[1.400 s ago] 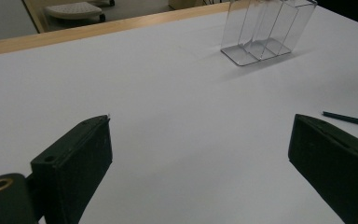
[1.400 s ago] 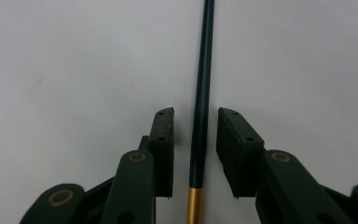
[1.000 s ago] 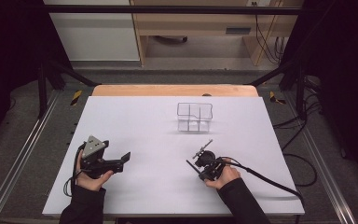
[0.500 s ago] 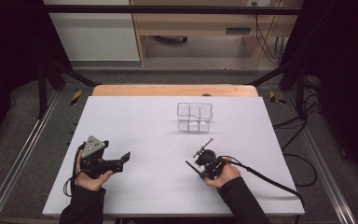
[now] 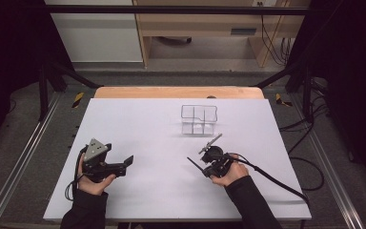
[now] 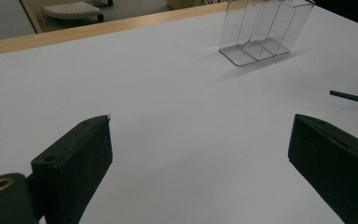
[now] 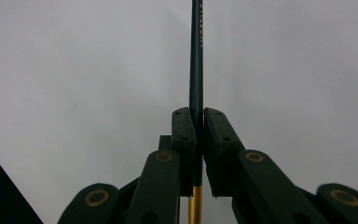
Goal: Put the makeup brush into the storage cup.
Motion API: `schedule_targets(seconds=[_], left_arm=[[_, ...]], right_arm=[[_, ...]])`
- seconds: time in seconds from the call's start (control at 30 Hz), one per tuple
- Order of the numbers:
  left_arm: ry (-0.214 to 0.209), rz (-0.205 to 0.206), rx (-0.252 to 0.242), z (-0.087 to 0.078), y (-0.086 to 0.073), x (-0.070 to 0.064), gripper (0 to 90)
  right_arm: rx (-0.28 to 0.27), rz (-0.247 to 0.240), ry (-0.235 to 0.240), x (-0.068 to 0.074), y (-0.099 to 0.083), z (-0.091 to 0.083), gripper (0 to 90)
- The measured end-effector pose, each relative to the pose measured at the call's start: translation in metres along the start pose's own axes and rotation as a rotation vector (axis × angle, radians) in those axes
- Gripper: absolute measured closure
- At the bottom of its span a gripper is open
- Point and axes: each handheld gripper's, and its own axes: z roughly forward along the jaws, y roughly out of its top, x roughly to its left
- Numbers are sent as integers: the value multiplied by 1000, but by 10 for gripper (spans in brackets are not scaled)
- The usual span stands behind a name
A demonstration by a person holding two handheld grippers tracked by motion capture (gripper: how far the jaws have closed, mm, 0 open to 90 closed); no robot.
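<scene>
A white table (image 5: 138,129) is filling the workspace, with a wooden edge at the far side and dark floor around it. Toward the far middle of it a clear organizer (image 5: 199,119) with several compartments is standing upright, and it is looking empty.

The right gripper (image 7: 196,119) is clamping a dark green pencil (image 7: 196,56): its jaws are closed tight on the shaft, the long dark part is pointing out ahead and a gold end is showing behind the pads. In the high view this gripper (image 5: 211,157) is sitting near the organizer, on the person's side of it, with the pencil (image 5: 195,166) lying low over the table. The left gripper (image 5: 124,164) is resting well apart on the left, jaws wide open and holding nothing.

The step in hand is probably carrying the pencil to the organizer. To do it well, I think the hand should be turning the pencil upright first, then lowering it straight into one compartment without pushing the light walls. The free gripper could be steadying the organizer.
</scene>
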Motion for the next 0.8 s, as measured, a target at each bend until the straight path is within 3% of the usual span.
schedule_targets(seconds=[0.5,0.8], left_arm=[[-14,40,13,4,1,-10,53],[-32,77,24,7,2,-18,53]], right_arm=[[-56,-45,0,-1,19,-24,833],[-73,-74,24,3,28,-35,834]])
